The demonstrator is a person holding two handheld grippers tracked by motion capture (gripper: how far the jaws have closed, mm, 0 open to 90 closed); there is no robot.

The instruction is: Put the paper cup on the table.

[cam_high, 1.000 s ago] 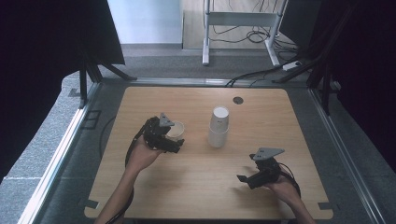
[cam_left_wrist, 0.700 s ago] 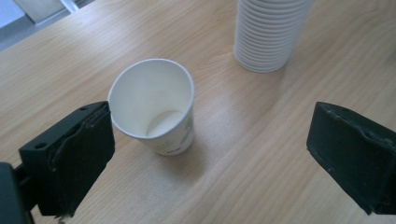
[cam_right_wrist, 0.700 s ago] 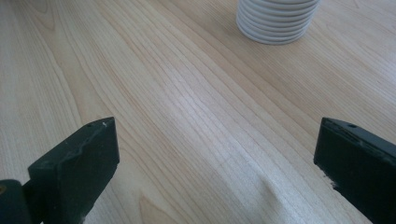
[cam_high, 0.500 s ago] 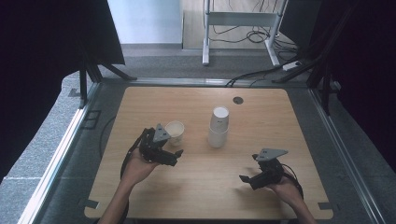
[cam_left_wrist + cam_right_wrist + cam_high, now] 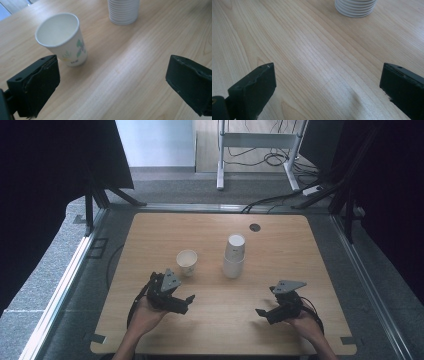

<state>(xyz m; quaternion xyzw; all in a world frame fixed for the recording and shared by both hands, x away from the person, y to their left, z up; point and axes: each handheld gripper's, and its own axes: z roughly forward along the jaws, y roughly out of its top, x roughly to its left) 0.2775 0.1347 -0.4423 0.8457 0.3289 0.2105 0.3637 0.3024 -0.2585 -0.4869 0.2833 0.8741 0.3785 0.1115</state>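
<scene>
A single white paper cup (image 5: 186,261) with a small leaf print stands upright and open-topped on the wooden table (image 5: 150,240). To its right is a stack of upside-down white paper cups (image 5: 234,256). My left gripper (image 5: 182,302) is open and sits just short of the single cup, touching nothing. In the left gripper view the cup (image 5: 61,40) stands beyond the left jaw, the stack (image 5: 123,11) farther off, and the gripper (image 5: 112,82) holds nothing. My right gripper (image 5: 265,309) is open near the table's front right. In its view the gripper (image 5: 327,85) is empty and the stack's base (image 5: 355,7) lies ahead.
A small dark round hole (image 5: 255,227) marks the table's far side. A metal frame rail (image 5: 65,285) runs along the left and dark curtains hang on both sides. A white desk frame with cables (image 5: 255,145) stands on the floor beyond.
My left gripper has let go of the single cup and drawn back toward the person, leaving it standing left of the stack. The right gripper has barely shifted.
</scene>
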